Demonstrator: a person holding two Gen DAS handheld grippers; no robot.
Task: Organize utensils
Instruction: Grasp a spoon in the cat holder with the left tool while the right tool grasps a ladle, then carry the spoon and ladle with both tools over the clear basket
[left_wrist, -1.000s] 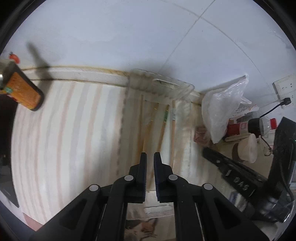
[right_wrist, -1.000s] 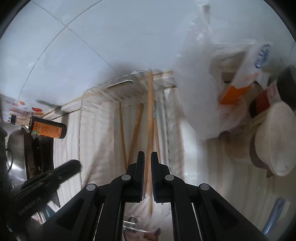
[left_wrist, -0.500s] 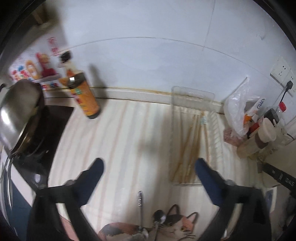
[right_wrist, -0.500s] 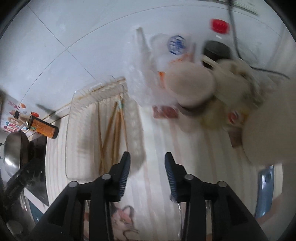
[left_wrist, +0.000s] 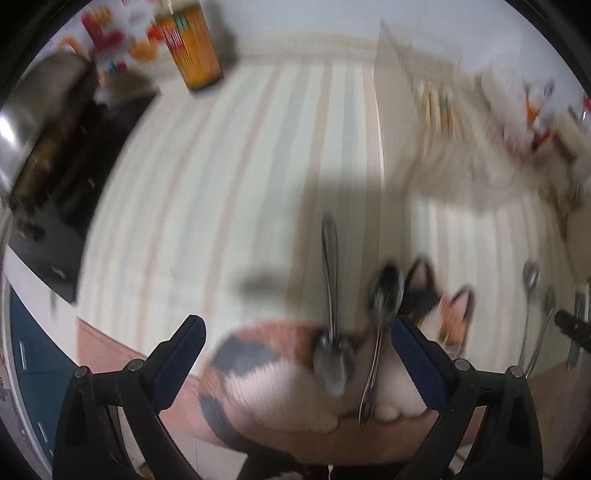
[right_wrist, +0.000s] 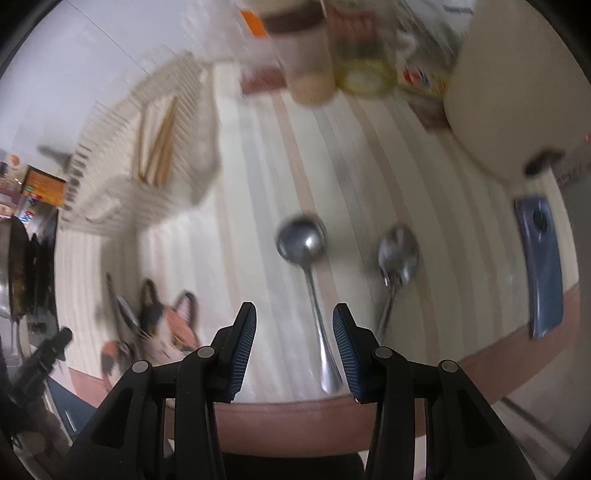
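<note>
Spoons lie on the striped mat (right_wrist: 258, 155) in front of both claws. In the right wrist view, the right gripper (right_wrist: 294, 354) is released, its jaws spread apart and holding nothing. One round spoon (right_wrist: 308, 280) lies with its bowl at 12 o'clock from the claw and its handle running down toward 5 o'clock, the handle end just inside the right fingertip. A second spoon (right_wrist: 397, 258) lies near it at 2 o'clock. The clear tray (right_wrist: 122, 184) with chopsticks (right_wrist: 160, 147) sits well apart at 10 o'clock.

In the left wrist view (this one is strongly blurred), the left gripper (left_wrist: 295, 354) is also released, the jaws very wide. Between its fingers lie two spoons on the cat picture (left_wrist: 436, 314) of the mat: an inverted spoon (left_wrist: 330, 306) with its bowl toward the camera, and a dark-bowled spoon (left_wrist: 380, 332) just beside it, close to the right finger. The brown bottle (left_wrist: 192, 48) stands at 11 o'clock.
</note>
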